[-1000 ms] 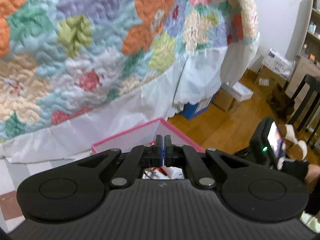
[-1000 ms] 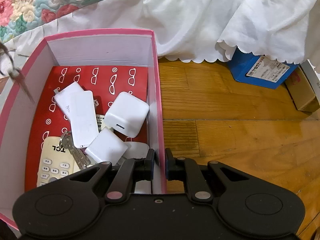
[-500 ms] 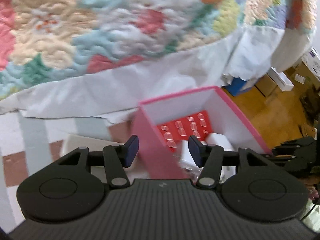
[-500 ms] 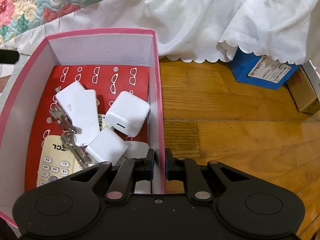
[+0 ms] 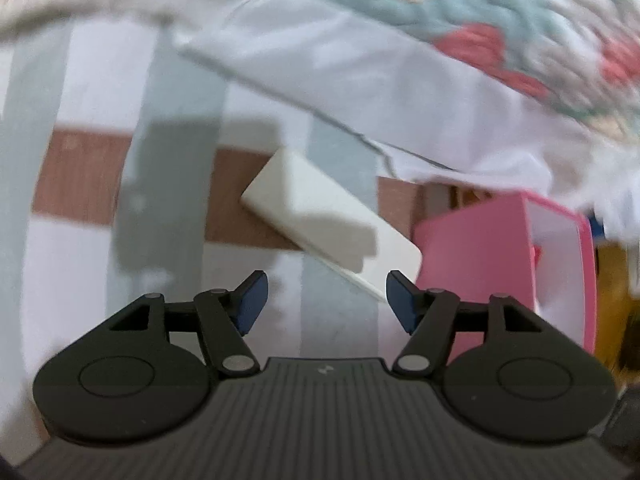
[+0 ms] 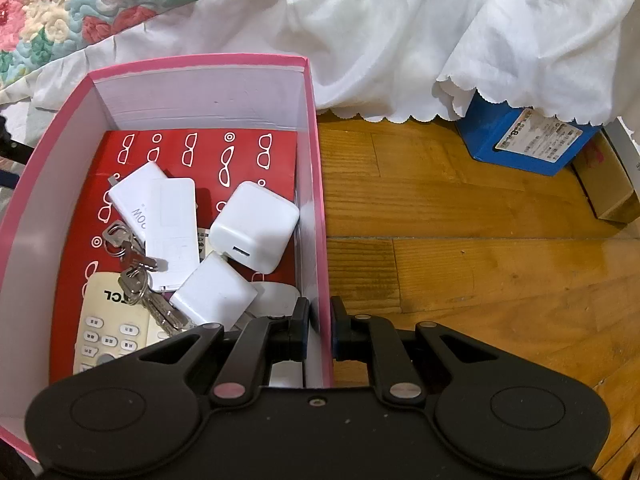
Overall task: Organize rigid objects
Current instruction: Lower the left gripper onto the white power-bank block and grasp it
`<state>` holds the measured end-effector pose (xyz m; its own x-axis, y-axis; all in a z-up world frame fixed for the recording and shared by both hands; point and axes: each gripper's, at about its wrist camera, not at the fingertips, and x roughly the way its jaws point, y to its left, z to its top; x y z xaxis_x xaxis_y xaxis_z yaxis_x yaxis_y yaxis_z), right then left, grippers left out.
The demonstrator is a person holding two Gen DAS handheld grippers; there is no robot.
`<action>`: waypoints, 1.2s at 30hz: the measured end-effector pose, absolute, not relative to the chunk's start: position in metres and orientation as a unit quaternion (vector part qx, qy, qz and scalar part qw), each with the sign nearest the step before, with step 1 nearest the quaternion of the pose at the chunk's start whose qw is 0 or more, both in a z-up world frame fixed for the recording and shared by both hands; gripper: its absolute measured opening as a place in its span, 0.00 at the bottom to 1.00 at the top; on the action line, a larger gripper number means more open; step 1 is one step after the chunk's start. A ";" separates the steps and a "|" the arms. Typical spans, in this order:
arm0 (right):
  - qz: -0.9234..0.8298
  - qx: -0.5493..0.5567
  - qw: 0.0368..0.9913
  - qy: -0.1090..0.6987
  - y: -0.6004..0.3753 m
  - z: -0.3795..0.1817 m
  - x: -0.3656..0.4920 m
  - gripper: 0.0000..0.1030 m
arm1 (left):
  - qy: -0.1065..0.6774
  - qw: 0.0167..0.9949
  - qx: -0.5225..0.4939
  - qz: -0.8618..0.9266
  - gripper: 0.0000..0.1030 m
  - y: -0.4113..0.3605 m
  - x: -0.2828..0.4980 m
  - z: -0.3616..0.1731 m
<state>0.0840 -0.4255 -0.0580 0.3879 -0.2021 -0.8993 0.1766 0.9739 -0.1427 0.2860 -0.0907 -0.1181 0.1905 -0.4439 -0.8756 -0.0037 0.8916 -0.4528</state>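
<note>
In the right wrist view, the pink box (image 6: 200, 62) holds two white chargers (image 6: 256, 226), a flat white card-like block (image 6: 172, 228), a bunch of keys (image 6: 136, 276) and a cream TCL remote (image 6: 108, 320) on a red sheet printed with glasses. My right gripper (image 6: 320, 320) is shut on the box's right wall. The left wrist view is blurred. My left gripper (image 5: 326, 300) hangs over a striped mat (image 5: 160, 200), its jaws opening with nothing between them. Just ahead of it lies a white blocky object (image 5: 312, 212), and the pink box (image 5: 472, 264) stands to its right.
A flowered quilt (image 6: 80, 4) with a white bed skirt (image 6: 400, 40) hangs behind the box. Wooden floor (image 6: 460, 240) lies right of the box. A blue carton (image 6: 520, 140) and a cardboard box (image 6: 608, 184) sit under the skirt at the far right.
The keys that hung at the box's left edge now lie inside it. My left gripper opened, swung left and down away from the box, and now faces the white object. The right gripper stayed put.
</note>
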 end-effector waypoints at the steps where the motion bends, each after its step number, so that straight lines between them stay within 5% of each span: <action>1: -0.114 -0.012 0.833 0.542 -0.425 -0.058 0.084 0.13 | 0.624 0.743 -0.199 -0.136 0.63 -0.091 0.288 -0.122; 17: -0.107 -0.019 0.827 0.551 -0.426 -0.057 0.093 0.14 | 0.654 0.729 -0.200 0.000 0.68 -0.138 0.324 -0.139; 23: -0.103 -0.027 0.824 0.556 -0.425 -0.057 0.094 0.14 | 0.638 0.745 -0.193 0.022 0.77 -0.148 0.330 -0.141; 29: -0.101 -0.027 0.825 0.555 -0.425 -0.057 0.095 0.14 | 0.640 0.762 -0.099 -0.027 0.84 -0.176 0.324 -0.141; 32: -0.102 -0.029 0.826 0.554 -0.424 -0.058 0.094 0.14 | 0.601 0.795 -0.066 -0.056 0.66 -0.175 0.312 -0.133; 34: -0.102 -0.026 0.826 0.554 -0.425 -0.058 0.093 0.14 | 0.567 0.819 -0.043 -0.074 0.35 -0.170 0.304 -0.121; 36: -0.102 -0.025 0.826 0.554 -0.425 -0.058 0.092 0.14 | 0.544 0.831 -0.021 -0.113 0.17 -0.164 0.299 -0.107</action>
